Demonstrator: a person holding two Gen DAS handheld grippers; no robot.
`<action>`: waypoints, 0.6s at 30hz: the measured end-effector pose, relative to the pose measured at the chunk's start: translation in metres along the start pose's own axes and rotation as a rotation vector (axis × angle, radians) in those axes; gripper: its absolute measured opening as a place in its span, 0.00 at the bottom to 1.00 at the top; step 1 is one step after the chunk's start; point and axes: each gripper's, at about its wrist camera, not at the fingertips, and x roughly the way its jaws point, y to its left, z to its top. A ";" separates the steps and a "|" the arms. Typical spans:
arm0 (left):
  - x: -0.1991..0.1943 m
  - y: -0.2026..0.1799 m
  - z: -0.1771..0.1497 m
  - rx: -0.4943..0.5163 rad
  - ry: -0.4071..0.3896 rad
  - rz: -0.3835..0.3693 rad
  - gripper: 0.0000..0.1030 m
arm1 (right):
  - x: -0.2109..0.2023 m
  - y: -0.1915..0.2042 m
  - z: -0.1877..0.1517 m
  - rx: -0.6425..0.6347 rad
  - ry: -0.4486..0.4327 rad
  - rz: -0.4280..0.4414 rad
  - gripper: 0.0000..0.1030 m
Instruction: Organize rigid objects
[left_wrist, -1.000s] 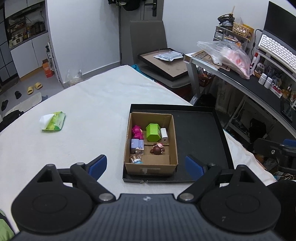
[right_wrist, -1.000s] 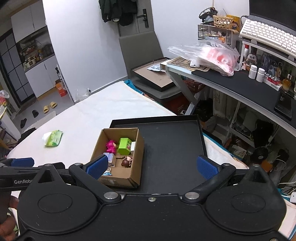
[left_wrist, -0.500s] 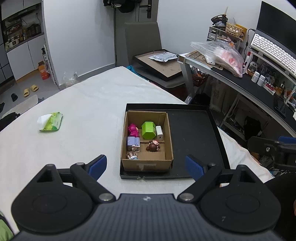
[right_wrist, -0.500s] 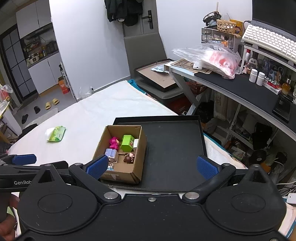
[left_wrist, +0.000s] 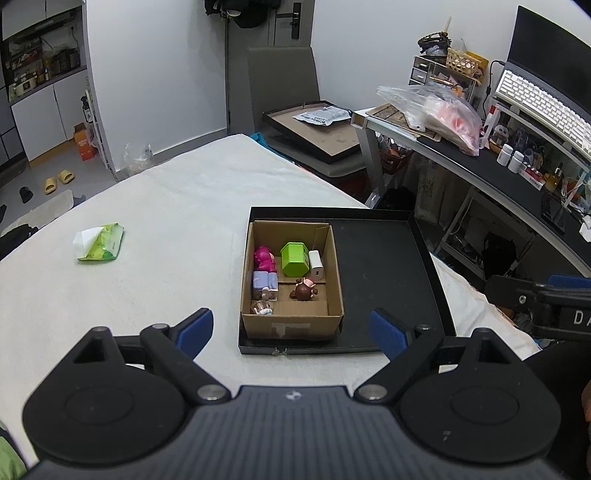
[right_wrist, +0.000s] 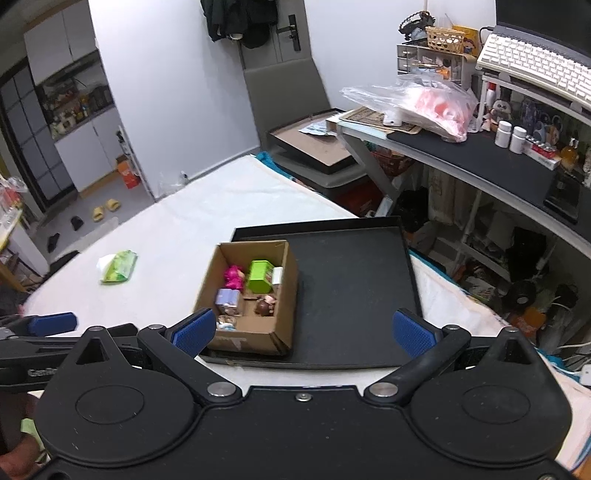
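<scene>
Inside the cardboard box (left_wrist: 291, 280), small toys (left_wrist: 294, 258) look light, hard, best pinched across flat sides; both grippers' jaws gape wide, empty

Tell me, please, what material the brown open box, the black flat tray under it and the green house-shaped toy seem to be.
Brown open box: corrugated cardboard, matte, with folded flaps and a tape patch. Black flat tray: probably rigid board or plastic, dull; the look leaves it open. Green house-shaped toy: likely moulded plastic, smooth, slightly glossy.
</scene>
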 end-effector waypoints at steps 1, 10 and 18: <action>0.000 0.000 0.000 -0.001 -0.001 0.000 0.88 | 0.000 0.001 -0.001 -0.005 -0.004 -0.002 1.00; -0.004 0.000 0.000 -0.008 -0.008 -0.002 0.88 | 0.000 0.002 -0.002 -0.018 -0.005 -0.020 1.00; -0.005 -0.001 0.000 -0.003 -0.009 -0.004 0.88 | 0.001 0.001 -0.002 -0.015 -0.003 -0.020 1.00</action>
